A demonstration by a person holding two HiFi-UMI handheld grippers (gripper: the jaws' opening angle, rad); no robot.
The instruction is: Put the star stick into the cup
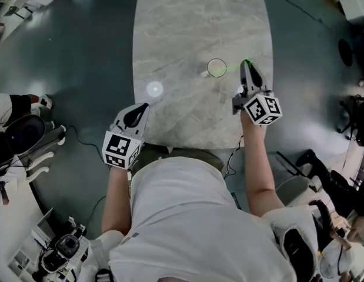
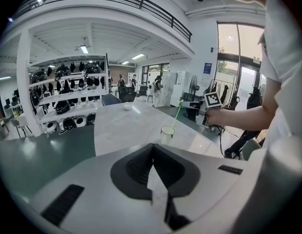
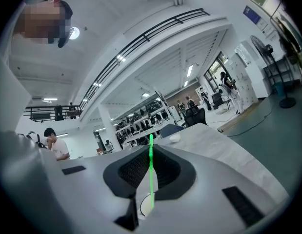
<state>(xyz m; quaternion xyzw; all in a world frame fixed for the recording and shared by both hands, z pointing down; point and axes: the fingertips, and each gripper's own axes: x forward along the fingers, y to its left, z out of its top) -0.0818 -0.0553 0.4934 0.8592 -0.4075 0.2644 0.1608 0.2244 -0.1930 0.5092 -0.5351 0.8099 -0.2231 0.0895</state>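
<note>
A clear cup (image 1: 217,67) stands on the marble table (image 1: 193,22), right of its middle. My right gripper (image 1: 247,68) is shut on a thin green star stick (image 1: 233,68), which slants down to the left with its low end at the cup's rim. In the right gripper view the stick (image 3: 151,169) runs upright between the jaws, above the cup's rim (image 3: 144,206). The left gripper view shows the stick (image 2: 175,117) leaning over the cup (image 2: 167,132). My left gripper (image 1: 138,116) hovers at the table's near left edge, shut and empty, its jaws (image 2: 158,191) closed together.
A small white bowl (image 2: 127,107) sits at the table's far end, also seen as a bowl (image 3: 174,138) in the right gripper view. Dark green floor surrounds the table. Shelves of gear (image 2: 63,106) and other people stand in the background.
</note>
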